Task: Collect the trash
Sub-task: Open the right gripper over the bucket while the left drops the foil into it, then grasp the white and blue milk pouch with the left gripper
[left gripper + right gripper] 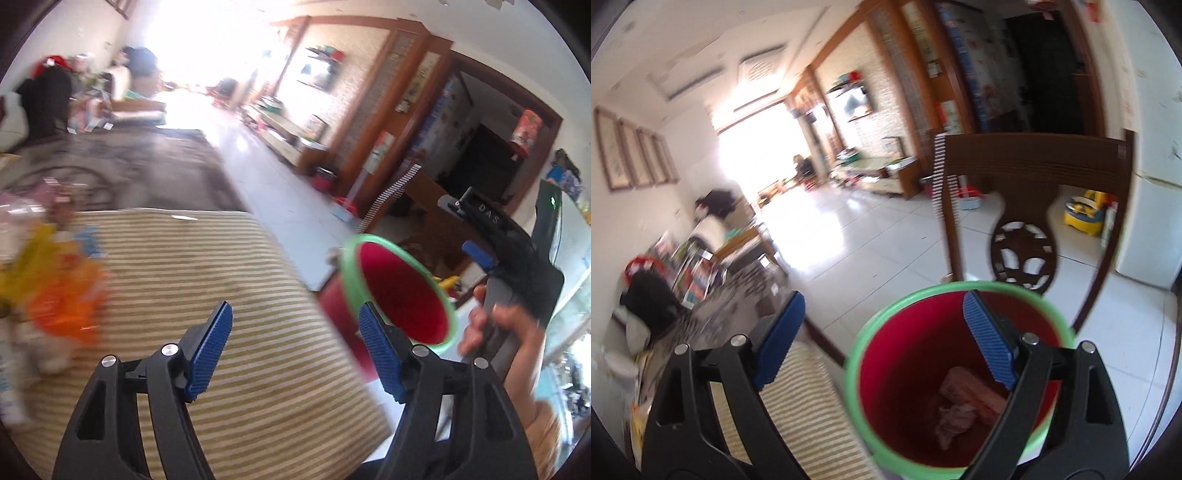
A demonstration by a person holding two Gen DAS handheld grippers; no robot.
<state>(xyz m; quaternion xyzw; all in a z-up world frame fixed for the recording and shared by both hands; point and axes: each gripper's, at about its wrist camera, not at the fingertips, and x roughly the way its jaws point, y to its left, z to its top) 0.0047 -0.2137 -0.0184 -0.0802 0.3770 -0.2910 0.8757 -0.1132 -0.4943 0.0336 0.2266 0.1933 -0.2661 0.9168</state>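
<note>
Crumpled paper scraps point(964, 406) already sit at the bottom of my red bin point(960, 376), while bright wrappers point(62, 295) wait at the far left of the striped surface point(229, 288). My right tool point(882, 339) hangs wide open and empty over the bin's rim. My left tool point(299, 350), parted and empty too, is over the cloth between the wrappers and the bin.

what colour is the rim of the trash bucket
Light green, around a red bucket; the rim shows best in the right wrist view.
</note>
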